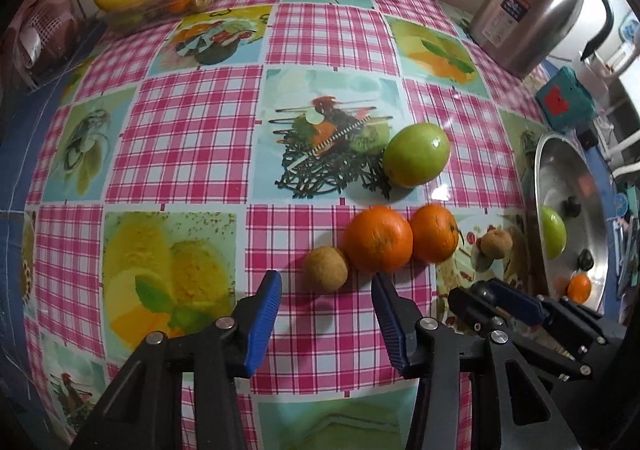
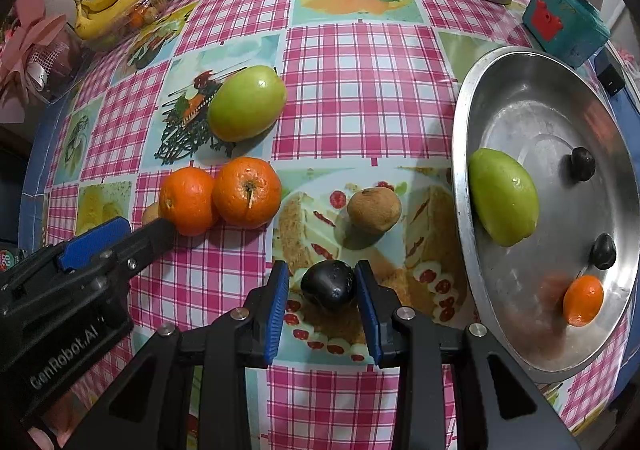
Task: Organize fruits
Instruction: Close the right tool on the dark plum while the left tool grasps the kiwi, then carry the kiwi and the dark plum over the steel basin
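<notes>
on a pink checked tablecloth (image 2: 352, 62), going left to right, the left gripper (image 1: 326, 292) hovers with jaws spread and empty by a small brown fruit (image 1: 325, 269) and two oranges (image 2: 218, 196), a green apple (image 2: 246, 108) just behind them. the right gripper (image 2: 322, 284) brackets a dark plum (image 2: 329, 284), jaws apparently closing on it though firm contact is unclear. further right, the steel pan (image 2: 520, 90) already holds a green apple, two dark plums and an orange, so roughly half the sorting looks left.

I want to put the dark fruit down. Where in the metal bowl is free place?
The metal bowl is bare in its upper half, above the green fruit. Its lower part is crowded: two dark fruits and an orange.
</notes>
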### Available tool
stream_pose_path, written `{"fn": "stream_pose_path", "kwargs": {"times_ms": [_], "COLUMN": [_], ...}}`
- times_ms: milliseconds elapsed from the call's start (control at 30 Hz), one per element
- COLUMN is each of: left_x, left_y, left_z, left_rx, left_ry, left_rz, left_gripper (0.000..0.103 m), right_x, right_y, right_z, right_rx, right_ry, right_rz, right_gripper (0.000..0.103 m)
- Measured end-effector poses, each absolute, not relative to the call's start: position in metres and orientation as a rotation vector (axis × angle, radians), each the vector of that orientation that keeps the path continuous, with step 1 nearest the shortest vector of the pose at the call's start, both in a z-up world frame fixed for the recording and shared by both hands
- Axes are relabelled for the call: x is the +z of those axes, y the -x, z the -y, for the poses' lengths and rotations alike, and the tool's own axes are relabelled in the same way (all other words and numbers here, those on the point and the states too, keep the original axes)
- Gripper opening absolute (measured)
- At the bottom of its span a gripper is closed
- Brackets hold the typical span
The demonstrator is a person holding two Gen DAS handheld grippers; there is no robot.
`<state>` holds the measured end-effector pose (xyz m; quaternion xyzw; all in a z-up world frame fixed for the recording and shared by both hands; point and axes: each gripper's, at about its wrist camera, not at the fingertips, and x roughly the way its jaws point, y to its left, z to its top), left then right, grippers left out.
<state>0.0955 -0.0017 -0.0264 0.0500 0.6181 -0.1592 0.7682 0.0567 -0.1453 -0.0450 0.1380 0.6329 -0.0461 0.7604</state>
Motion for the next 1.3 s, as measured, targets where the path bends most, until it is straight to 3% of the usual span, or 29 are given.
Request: {"fn": "stream_pose_path", "kwargs": {"times_ms": [367, 533, 900, 1033, 1300], "left_x": [-0.033, -0.032, -0.026, -0.018, -0.011], "left_y": [-0.098, -0.101, -0.105, -0.105, -0.105], "left_z": [-0.003, 0.003, -0.008, -0.015, -0.014], "left_rx": [-0.316, -0.335, -0.291, -0.274, -0.260], "left_ry": [-0.132, -0.121, -0.076, -0.058, -0.052], "left_rz": [-1.322, -1.321, -1.303, -1.280, -1.258], "left_gripper": [0.048, 0.028, 0.027, 0.027, 0.027], "right_x": [-0.045, -0.045, -0.044, -0.042, -0.037], "right_y": [-0.057, -0.057, -0.055, -0.055, -0.052], "right_z": [0.148, 0.148, 0.149, 0.154, 0.159], "right_rx": [-0.096, -0.096, -0.092, -0.090, -0.071], "right_ry": [-0.317, -0.319, -0.341, -0.359, -0.401], "right_rz": [-1.381, -1.381, -1.382, -1.373, -1.362], "right_gripper": [0.035, 0.035, 0.035, 0.028, 0.027]}}
